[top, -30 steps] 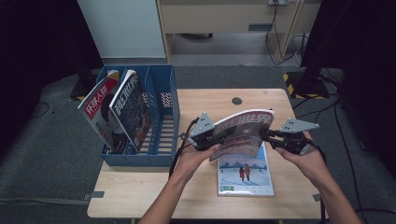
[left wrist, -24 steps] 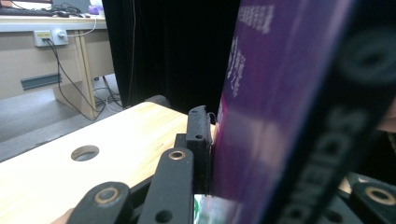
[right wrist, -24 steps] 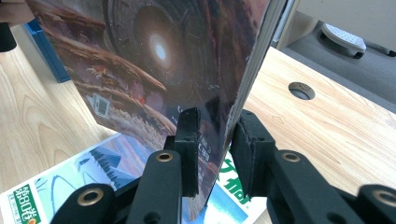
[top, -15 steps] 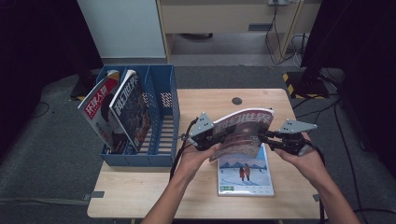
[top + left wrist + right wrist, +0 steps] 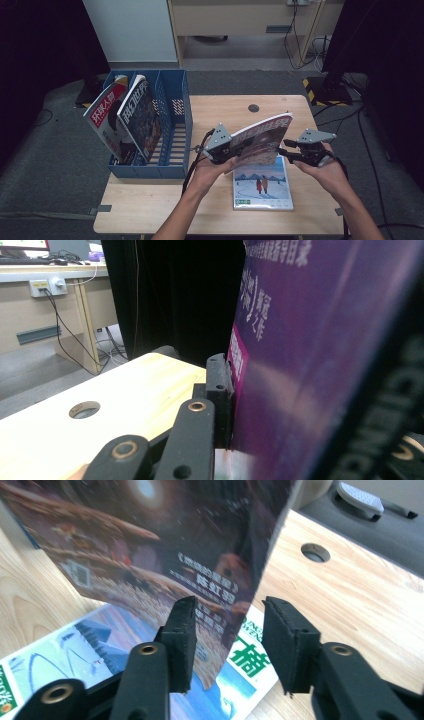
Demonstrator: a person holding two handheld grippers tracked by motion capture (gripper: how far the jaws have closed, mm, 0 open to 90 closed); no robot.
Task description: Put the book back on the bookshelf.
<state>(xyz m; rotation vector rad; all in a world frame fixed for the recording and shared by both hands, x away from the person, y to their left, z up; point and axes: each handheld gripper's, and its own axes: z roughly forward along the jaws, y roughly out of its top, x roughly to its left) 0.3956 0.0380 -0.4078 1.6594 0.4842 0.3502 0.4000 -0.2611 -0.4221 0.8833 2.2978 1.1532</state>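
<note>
From the high view, I've got the purple magazine [image 5: 261, 140] held up off the table [image 5: 165, 210], tilted, between my two claws. My left gripper [image 5: 235, 146] is at its left edge and my right gripper [image 5: 284, 151] is at its right edge. Right under it, flat on the wood, lies the snow-scene magazine [image 5: 262, 186]. Off to the left, touching the table's left side, is the blue file rack [image 5: 172, 130] with two more magazines leaning in its far-left slots: the red-titled magazine [image 5: 102, 117] and the dark-cover magazine [image 5: 140, 115] just beside it. The slots nearest the table hold nothing I can make out.

Left gripper view: my left gripper [image 5: 225, 405] is clamped on the purple magazine [image 5: 310, 360]. One jaw is pressed flat against the cover, and the other is behind the pages, so I can't see it. The cover is blurry this close up. The table [image 5: 100, 405] runs off to the left with its round cable hole [image 5: 84, 409].

Right gripper view: my right gripper [image 5: 227, 640] has its jaws apart, with the lower corner of the purple magazine [image 5: 150, 545] hanging in the gap. The left jaw looks to be against the cover, and the right jaw is clear of it. The snow-scene magazine [image 5: 75, 655] lies underneath on the table [image 5: 360, 590].
</note>
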